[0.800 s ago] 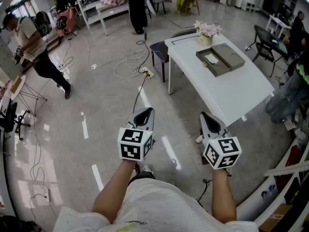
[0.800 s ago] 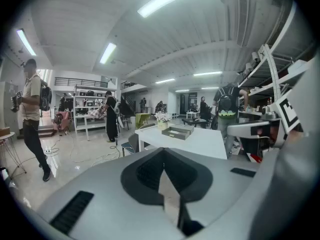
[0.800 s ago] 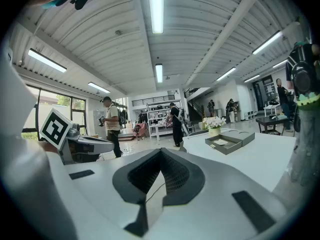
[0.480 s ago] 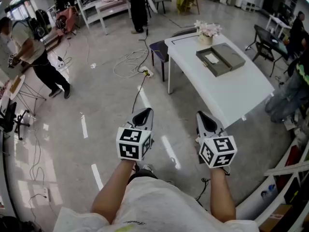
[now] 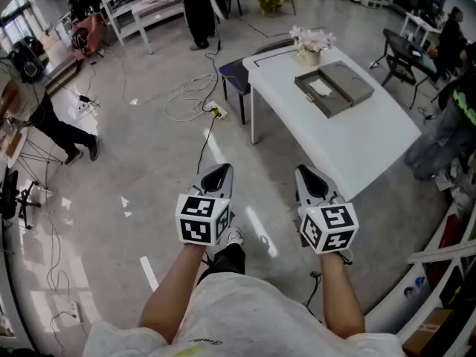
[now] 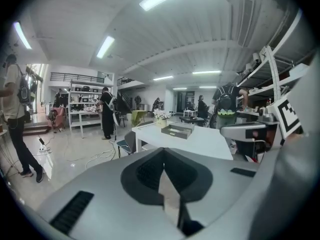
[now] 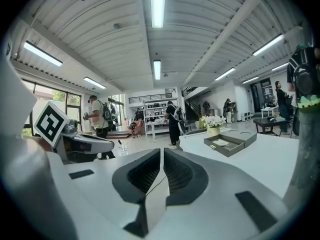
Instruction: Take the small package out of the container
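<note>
My left gripper [image 5: 218, 175] & right gripper [image 5: 307, 177] had jaws together, nothing btw them. The small package [image 5: 320, 88] in the far container [image 5: 332, 104] looked flat, light, maybe soft; I would pinch its edge.

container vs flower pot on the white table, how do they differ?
The container is grey, flat and low; the flower pot is small and upright. The container lies open with a small white package in one half; the flower pot holds pale pink flowers. On the white table the flower pot stands at the far edge, the container just nearer. Both rest on that table.
</note>
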Demonstrator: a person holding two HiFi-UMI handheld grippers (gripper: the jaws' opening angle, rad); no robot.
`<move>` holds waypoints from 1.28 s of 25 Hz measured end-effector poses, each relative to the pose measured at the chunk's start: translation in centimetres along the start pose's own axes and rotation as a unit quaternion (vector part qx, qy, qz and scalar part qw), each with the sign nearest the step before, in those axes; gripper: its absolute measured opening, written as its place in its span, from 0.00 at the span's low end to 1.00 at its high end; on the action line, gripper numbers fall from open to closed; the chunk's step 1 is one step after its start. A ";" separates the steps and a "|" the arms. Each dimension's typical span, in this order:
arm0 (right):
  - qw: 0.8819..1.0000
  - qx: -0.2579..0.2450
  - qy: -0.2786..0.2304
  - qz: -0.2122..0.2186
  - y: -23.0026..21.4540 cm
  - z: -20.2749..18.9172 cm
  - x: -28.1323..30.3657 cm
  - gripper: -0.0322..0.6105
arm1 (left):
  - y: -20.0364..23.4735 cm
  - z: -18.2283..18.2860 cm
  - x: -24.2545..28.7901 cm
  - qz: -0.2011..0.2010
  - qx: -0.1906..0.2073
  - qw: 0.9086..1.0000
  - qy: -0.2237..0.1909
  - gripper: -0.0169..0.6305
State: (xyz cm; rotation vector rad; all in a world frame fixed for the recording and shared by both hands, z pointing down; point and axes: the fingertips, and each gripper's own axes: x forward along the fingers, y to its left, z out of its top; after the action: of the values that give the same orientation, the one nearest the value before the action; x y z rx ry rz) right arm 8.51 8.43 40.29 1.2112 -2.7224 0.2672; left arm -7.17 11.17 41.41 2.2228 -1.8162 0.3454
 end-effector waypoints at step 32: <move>0.988 0.029 0.024 -0.149 -10.3 5.3 18.7 0.29 | 8.5 8.1 22.2 -0.166 0.035 0.985 0.024 0.03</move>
State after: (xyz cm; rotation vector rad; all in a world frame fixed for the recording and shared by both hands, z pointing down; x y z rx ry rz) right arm 3.46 -12.98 40.07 1.5811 -2.4647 0.3347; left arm -10.97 -13.70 41.63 2.4882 -1.3938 0.3960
